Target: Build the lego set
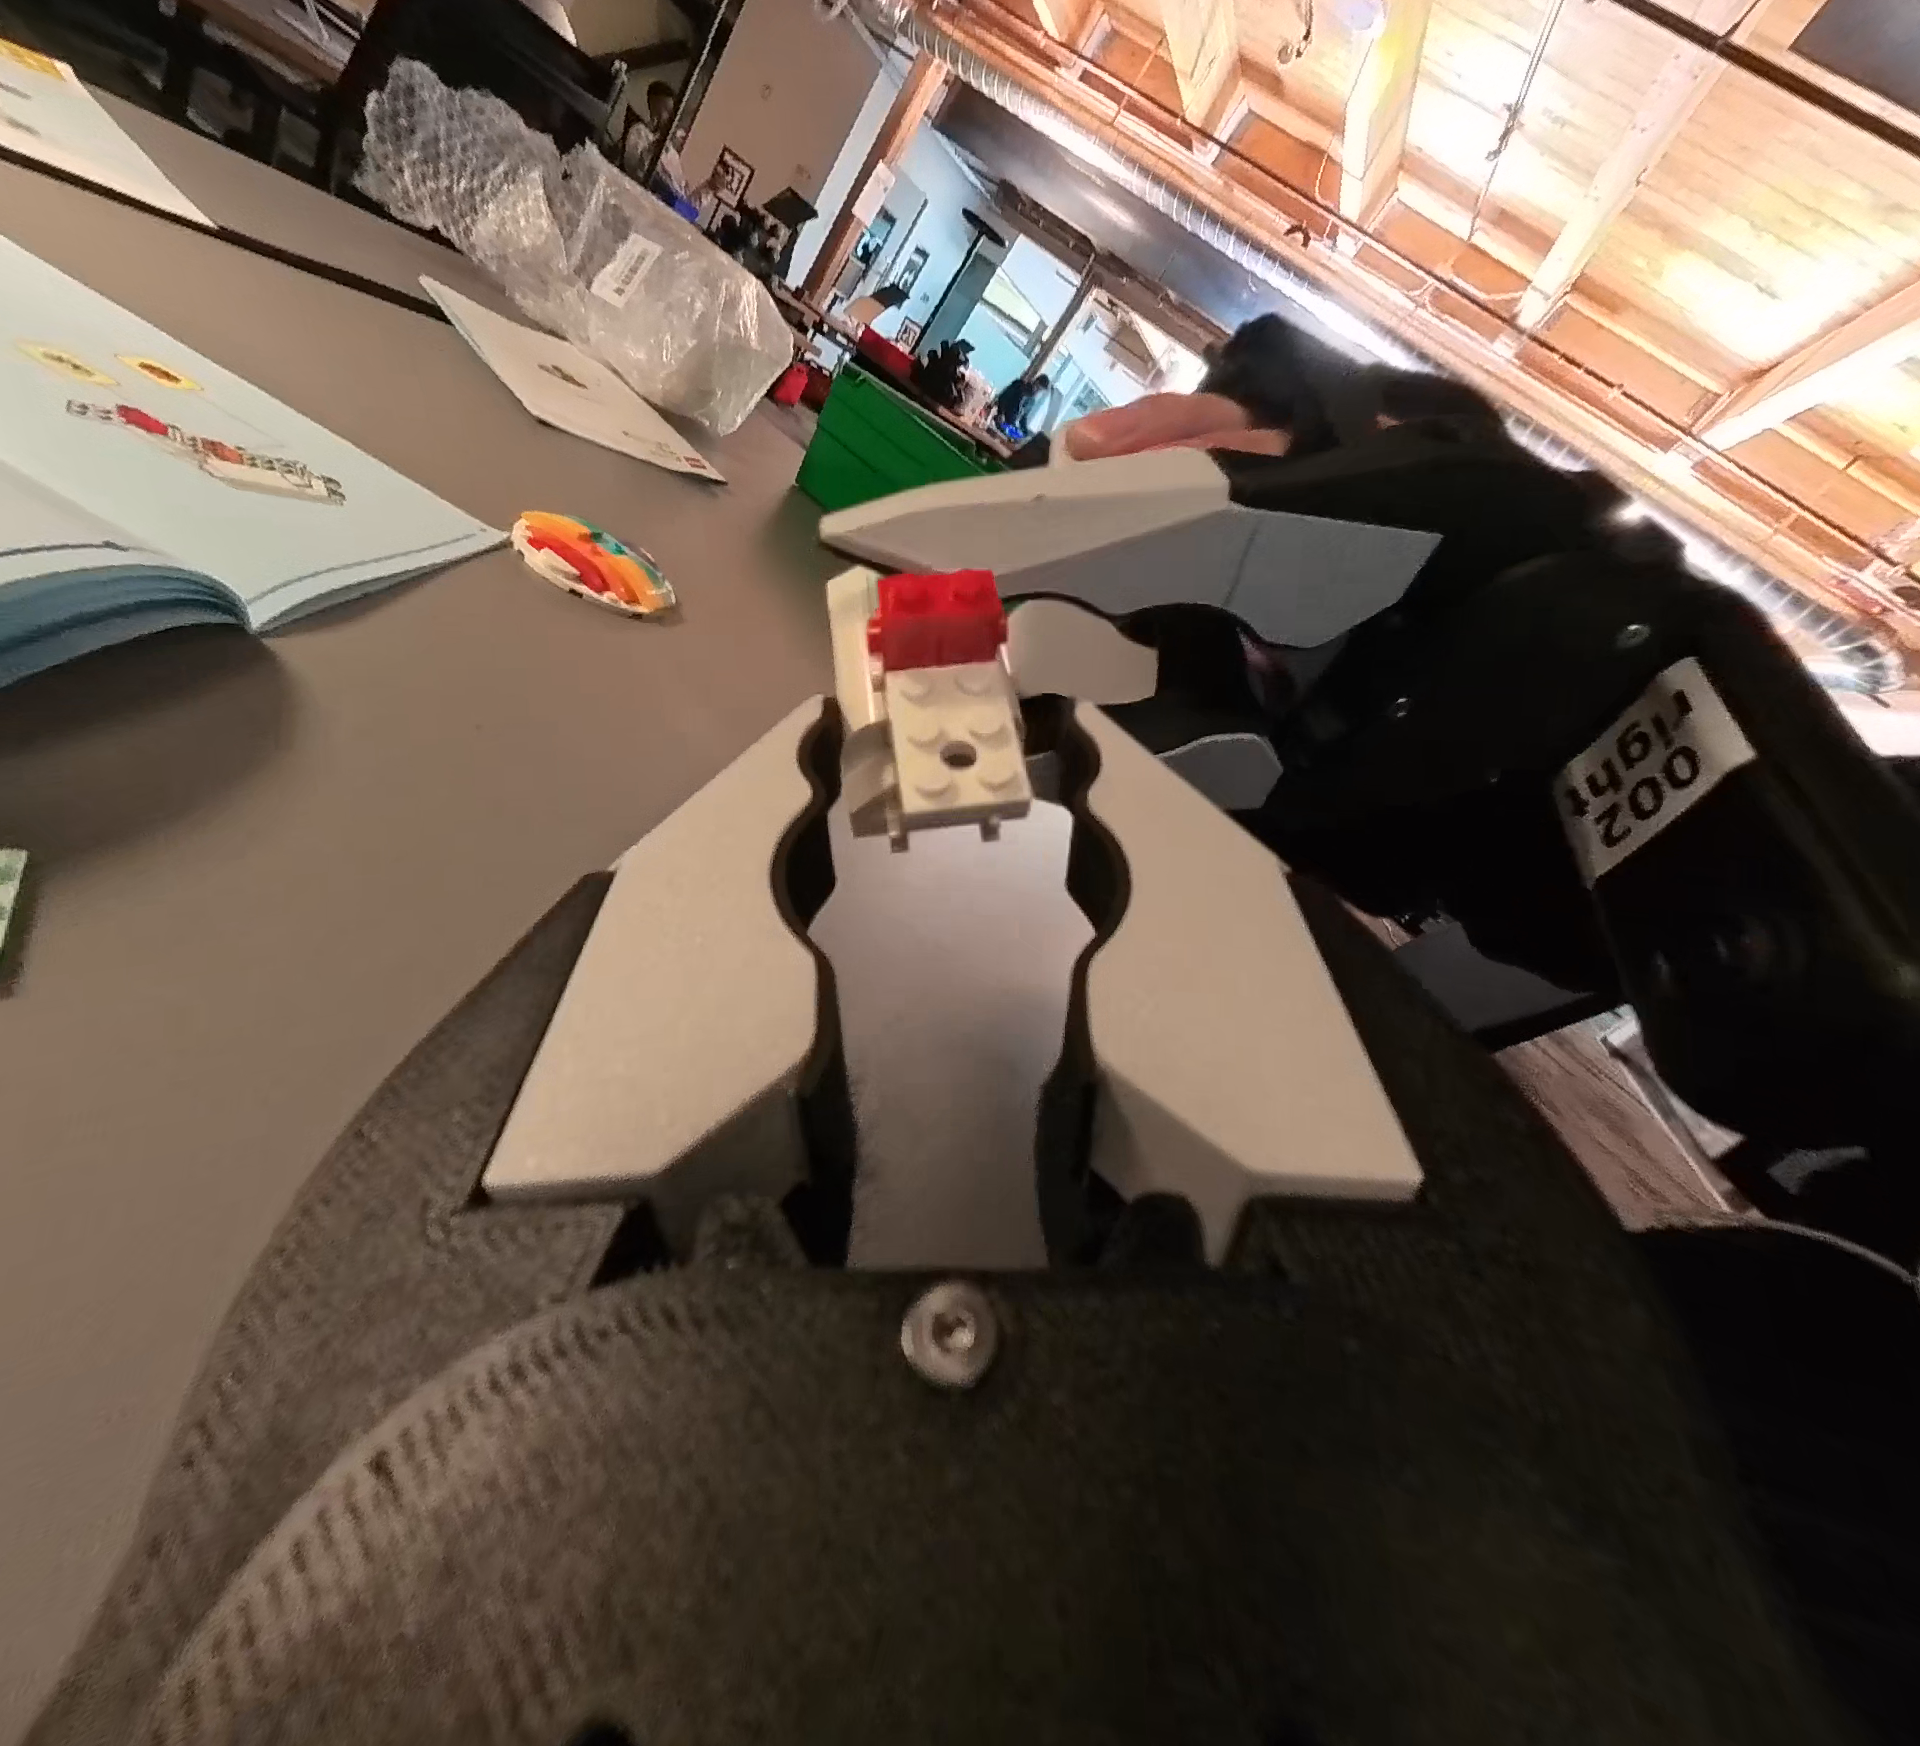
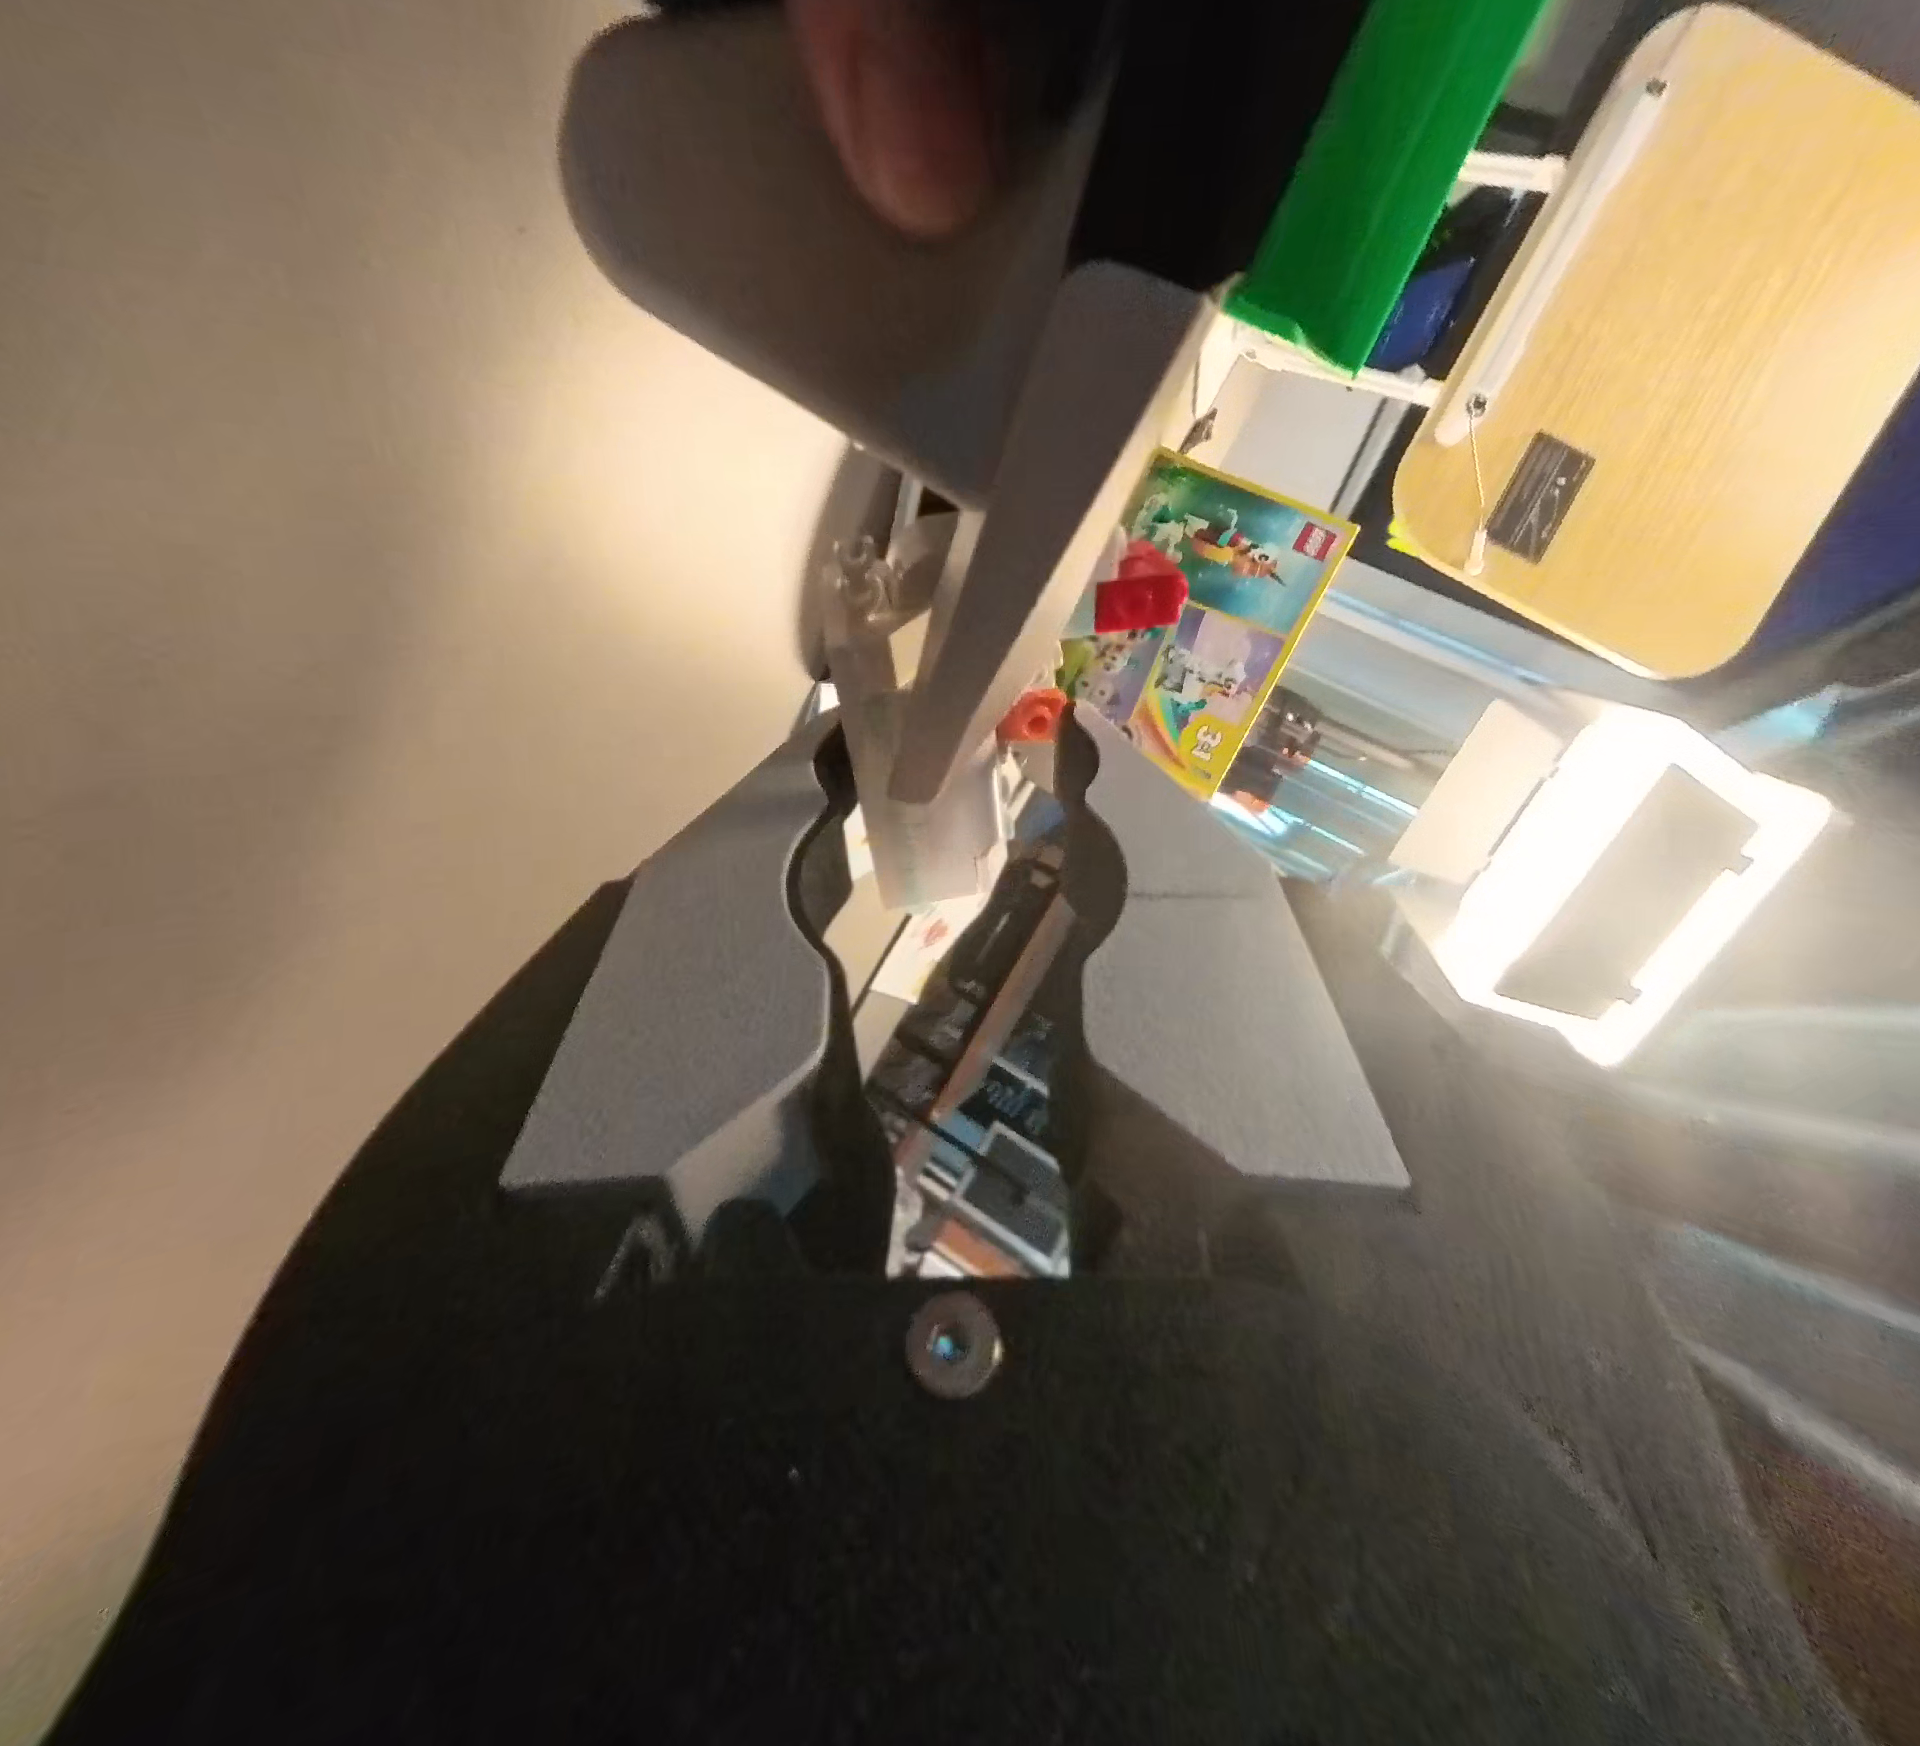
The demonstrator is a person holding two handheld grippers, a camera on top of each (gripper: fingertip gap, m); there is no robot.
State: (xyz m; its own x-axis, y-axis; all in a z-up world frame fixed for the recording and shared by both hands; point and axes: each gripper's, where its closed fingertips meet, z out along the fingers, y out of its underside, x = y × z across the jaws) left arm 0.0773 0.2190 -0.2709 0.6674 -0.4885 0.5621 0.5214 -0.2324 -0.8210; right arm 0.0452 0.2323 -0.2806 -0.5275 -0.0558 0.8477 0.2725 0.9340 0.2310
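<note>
A small white lego assembly [image 1: 940,766] with a red brick [image 1: 935,631] on its far end is clamped between my left gripper's [image 1: 951,740] fingers, above the grey table [image 1: 364,813]. My right gripper [image 1: 925,590] reaches in from the right, one finger over the red brick and the other beside it, with a thumb resting on the upper finger. In the right wrist view my right gripper [image 2: 956,761] stands with its jaws apart. The assembly's white end [image 2: 920,849] touches its left finger and leaves a gap to the other. The left gripper's finger [image 2: 997,553] hides the assembly's middle. The red brick [image 2: 1138,600] and an orange piece [image 2: 1034,720] show beyond.
An open instruction booklet [image 1: 208,470] lies at the left, with a round multicoloured lego piece [image 1: 592,564] beside it. A second booklet [image 1: 582,408] and clear plastic bags [image 1: 582,262] lie farther back. A green bin [image 1: 883,449] stands past the table edge. The lego box [image 2: 1226,616] shows behind.
</note>
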